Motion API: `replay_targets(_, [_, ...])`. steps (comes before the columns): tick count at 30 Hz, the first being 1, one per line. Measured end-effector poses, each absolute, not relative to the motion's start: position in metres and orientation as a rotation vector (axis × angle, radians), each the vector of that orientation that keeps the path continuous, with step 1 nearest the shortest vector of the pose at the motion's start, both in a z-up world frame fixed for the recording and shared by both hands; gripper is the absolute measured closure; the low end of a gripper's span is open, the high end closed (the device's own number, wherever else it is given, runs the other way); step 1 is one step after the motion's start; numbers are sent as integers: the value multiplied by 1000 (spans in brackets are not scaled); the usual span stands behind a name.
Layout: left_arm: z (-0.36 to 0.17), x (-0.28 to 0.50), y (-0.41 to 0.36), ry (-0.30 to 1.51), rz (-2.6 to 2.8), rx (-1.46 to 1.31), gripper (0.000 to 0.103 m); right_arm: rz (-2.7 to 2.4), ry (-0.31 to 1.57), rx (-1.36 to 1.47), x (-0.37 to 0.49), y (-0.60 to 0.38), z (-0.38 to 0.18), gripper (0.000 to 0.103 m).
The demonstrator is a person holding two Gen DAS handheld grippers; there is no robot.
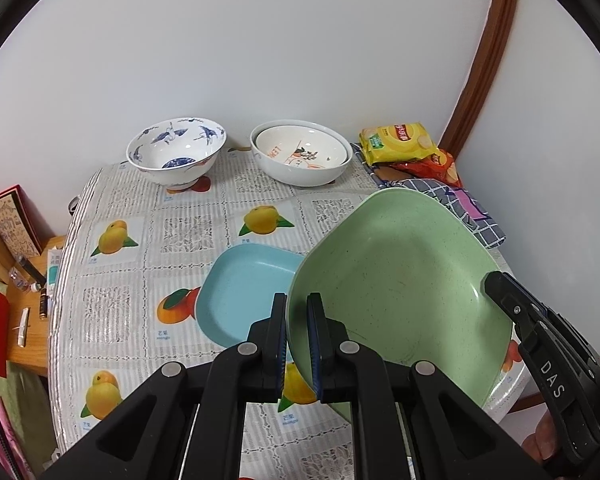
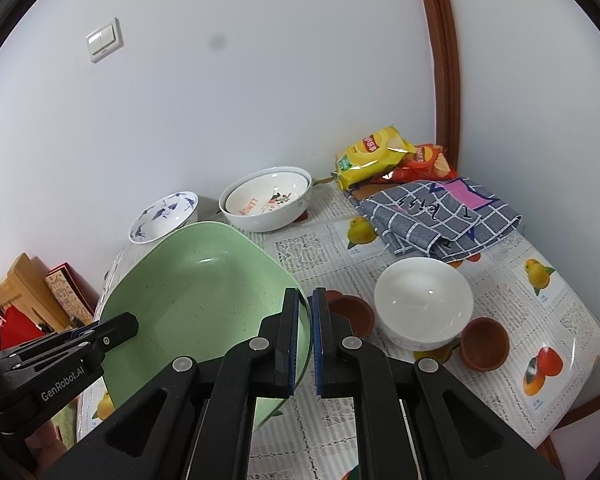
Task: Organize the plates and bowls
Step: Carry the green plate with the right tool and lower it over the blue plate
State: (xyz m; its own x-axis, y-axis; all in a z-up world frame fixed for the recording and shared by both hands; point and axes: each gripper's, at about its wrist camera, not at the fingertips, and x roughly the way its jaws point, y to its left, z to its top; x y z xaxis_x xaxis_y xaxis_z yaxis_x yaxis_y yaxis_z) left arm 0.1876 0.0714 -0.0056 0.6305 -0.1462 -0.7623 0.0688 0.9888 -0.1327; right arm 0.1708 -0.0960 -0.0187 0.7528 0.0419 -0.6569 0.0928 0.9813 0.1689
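Left wrist view: both grippers' fingers pinch opposite rims of the green plate (image 1: 400, 280), tilted above the blue plate (image 1: 240, 292) on the surface; level it, lower both hands together

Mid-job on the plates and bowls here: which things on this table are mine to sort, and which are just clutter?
Job: green plate held by both grippers, blue plate, crane bowl, nested lemon bowls, white bowl, two brown cups.

Clutter: chip bags, checked cloth.
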Motion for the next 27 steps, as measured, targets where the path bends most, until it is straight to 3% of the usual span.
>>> replay_targets(27, [-45, 214, 124, 945, -45, -158, 93, 55, 796, 157, 214, -49, -53, 96])
